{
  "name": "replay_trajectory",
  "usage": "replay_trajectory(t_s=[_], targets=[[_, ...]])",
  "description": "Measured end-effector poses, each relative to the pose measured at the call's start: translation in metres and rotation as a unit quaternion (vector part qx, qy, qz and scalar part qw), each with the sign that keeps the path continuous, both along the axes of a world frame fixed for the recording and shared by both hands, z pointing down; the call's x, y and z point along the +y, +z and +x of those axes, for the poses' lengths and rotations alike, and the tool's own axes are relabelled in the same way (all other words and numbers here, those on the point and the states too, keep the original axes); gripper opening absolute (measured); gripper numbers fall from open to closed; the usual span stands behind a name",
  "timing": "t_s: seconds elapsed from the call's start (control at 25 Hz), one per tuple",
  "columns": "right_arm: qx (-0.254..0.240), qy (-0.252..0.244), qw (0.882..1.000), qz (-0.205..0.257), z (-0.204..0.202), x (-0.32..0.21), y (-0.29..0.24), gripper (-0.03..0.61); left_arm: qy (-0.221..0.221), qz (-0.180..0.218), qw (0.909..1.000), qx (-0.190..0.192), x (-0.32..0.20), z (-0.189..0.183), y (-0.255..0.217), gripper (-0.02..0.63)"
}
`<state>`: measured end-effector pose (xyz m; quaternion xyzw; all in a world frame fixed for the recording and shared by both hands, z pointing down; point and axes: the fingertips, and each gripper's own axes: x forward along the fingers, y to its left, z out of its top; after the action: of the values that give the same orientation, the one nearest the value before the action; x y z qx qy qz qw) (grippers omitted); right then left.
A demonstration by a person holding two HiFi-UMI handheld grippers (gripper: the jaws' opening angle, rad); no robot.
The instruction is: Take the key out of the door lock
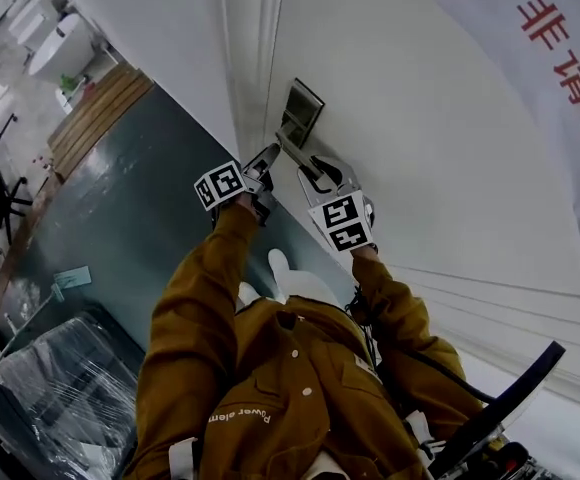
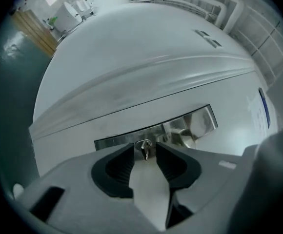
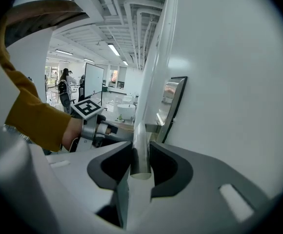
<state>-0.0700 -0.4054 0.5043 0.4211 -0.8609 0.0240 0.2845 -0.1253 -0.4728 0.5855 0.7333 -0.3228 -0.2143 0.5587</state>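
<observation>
Up against the tall white door (image 1: 420,168), both of my claws are at the lock. My left claw (image 2: 144,156) has its two dark pads spread apart. Between the tips sits the small silver metal key (image 2: 144,149). It is still stuck in its hole in the long shiny metal lock plate (image 2: 113,142). The pads are on each side of the key, very near it, but they do not touch it. So this claw holds nothing.

My right claw (image 3: 140,152) is pinching the round pale silver door handle (image 3: 140,164). The handle runs between the two pads, and both pads press on its sides. Its round end pokes out just behind the pads. The handle comes out of the same lock plate, near the key.

From above, the two claws are close together. The left one is by the door's edge and the right one is in front of the door's face. My arms are in yellow-brown jacket sleeves (image 1: 195,308). A dark green floor (image 1: 100,198) lies to the left. A white sheet with red letters (image 1: 555,68) hangs off to the right.
</observation>
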Motion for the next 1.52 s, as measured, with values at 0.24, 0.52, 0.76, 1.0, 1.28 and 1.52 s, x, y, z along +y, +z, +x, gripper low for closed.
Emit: replay_trajectory(t_s=[0.24, 0.52, 0.76, 1.0, 1.28, 1.52], targets=[[0.002, 0.002, 1.000, 0.001, 0.003, 0.000, 0.000, 0.123, 0.016, -0.009, 0.9988, 0.045, -0.007, 0.013, 0.002, 0.031], [0.006, -0.002, 1.000, -0.001, 0.004, 0.000, 0.001, 0.123, 0.022, -0.015, 0.9966, 0.079, -0.003, 0.014, 0.003, 0.021], [0.005, -0.003, 1.000, -0.005, 0.000, 0.002, 0.001, 0.123, 0.024, -0.035, 0.9957, 0.083, 0.015, -0.008, 0.004, 0.018], [-0.003, 0.005, 1.000, 0.004, 0.005, 0.001, 0.000, 0.126, 0.032, 0.029, 0.9984, 0.036, 0.095, -0.061, -0.030, 0.019], [-0.040, 0.012, 0.997, 0.064, 0.004, 0.016, -0.060, 0.146, -0.014, 0.237, 0.9319, -0.275, 0.157, -0.096, -0.170, 0.020], [-0.215, -0.092, 0.964, 0.128, -0.039, 0.078, -0.150, 0.005, -0.104, 0.378, 0.7990, -0.456, 0.196, -0.082, -0.256, 0.020]])
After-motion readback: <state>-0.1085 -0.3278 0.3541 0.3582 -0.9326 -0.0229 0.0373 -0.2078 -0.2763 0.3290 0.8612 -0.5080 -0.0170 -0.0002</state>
